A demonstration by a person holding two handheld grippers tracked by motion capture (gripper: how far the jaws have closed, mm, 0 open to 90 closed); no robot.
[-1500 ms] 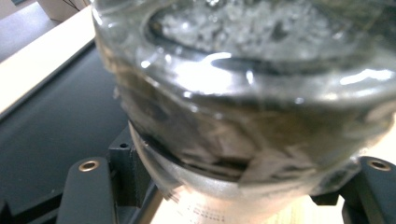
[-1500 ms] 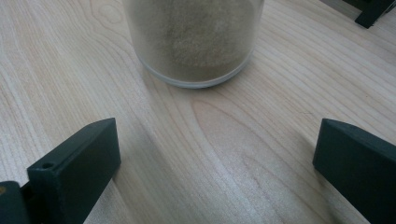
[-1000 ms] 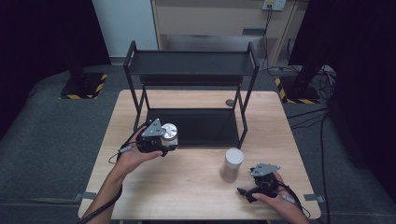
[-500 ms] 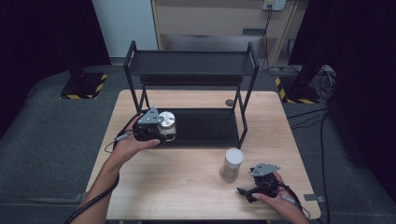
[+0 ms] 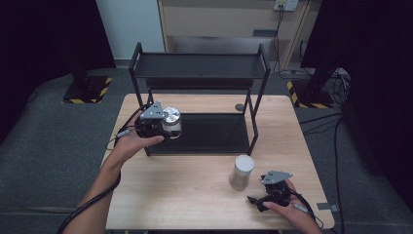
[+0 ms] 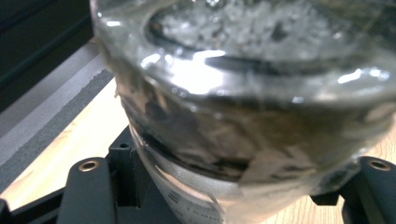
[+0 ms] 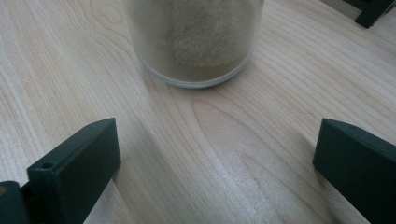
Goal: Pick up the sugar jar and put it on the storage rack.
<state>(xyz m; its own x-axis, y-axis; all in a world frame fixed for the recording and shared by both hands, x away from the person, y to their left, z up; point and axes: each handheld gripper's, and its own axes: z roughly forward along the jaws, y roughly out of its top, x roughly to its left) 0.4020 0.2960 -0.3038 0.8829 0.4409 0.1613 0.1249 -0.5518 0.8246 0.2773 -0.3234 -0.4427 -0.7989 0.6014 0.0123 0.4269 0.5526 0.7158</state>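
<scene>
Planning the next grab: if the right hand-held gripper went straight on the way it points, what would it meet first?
Likely the sand-filled jar standing dead ahead on the table; the right hand-held gripper has open jaws.

A black two-tier shelf rack (image 5: 199, 73) was set at the far side of the wooden tabletop (image 5: 185, 195). A small dark disc (image 5: 239, 107) was seen behind it, right of centre.

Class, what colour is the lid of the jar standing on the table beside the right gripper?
White; the lid of the jar shows best in the high view.
</scene>
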